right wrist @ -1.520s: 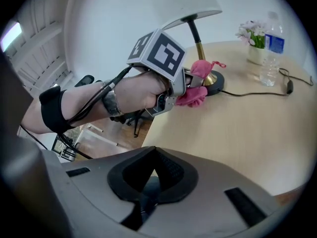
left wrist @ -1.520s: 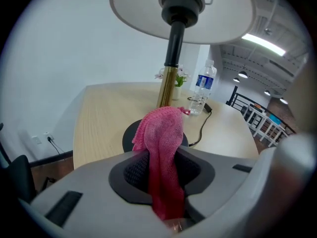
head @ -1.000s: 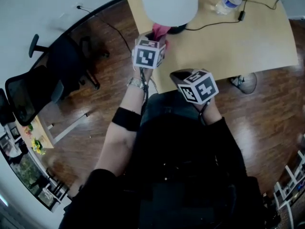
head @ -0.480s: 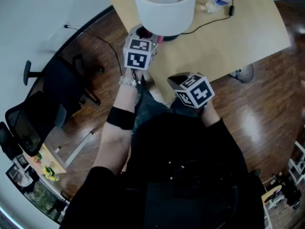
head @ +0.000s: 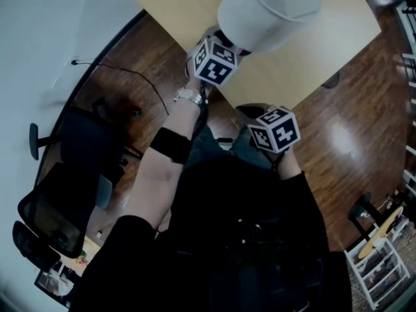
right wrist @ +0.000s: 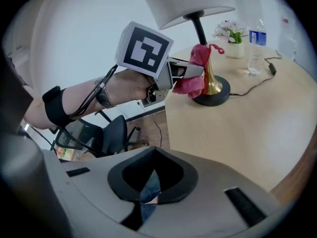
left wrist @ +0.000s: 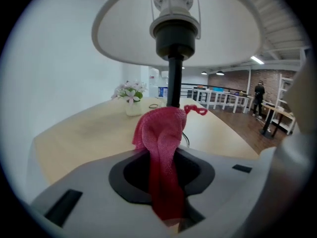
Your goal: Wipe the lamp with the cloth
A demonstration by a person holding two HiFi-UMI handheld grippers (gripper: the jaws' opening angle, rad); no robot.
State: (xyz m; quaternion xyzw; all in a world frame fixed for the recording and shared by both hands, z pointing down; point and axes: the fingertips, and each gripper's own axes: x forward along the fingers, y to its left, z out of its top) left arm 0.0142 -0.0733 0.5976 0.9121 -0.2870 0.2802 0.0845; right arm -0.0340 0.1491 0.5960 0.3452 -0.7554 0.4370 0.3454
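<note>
The lamp has a white shade [head: 270, 12], a black stem [left wrist: 173, 83] and a black base [right wrist: 213, 93] with a brass foot. It stands near the corner of the tan table [head: 188, 5]. My left gripper [left wrist: 166, 175] is shut on a pink cloth [left wrist: 161, 143], held up under the shade just in front of the stem. In the right gripper view the cloth [right wrist: 195, 76] touches the lower stem. In the head view the shade hides the cloth, and only the left gripper's marker cube [head: 214, 60] shows. My right gripper [right wrist: 148, 182] hangs off the table's near edge, jaws together with nothing in them.
A small vase of flowers [right wrist: 233, 33], a water bottle [right wrist: 256, 41] and a black cable [right wrist: 252, 81] lie on the table behind the lamp. A black office chair [head: 71, 194] stands on the wood floor to the left. The person's legs are under the right gripper.
The left gripper has rolled and moved closer under the shade, so the cloth no longer shows in the head view. The right gripper has shifted sideways near the table edge.
</note>
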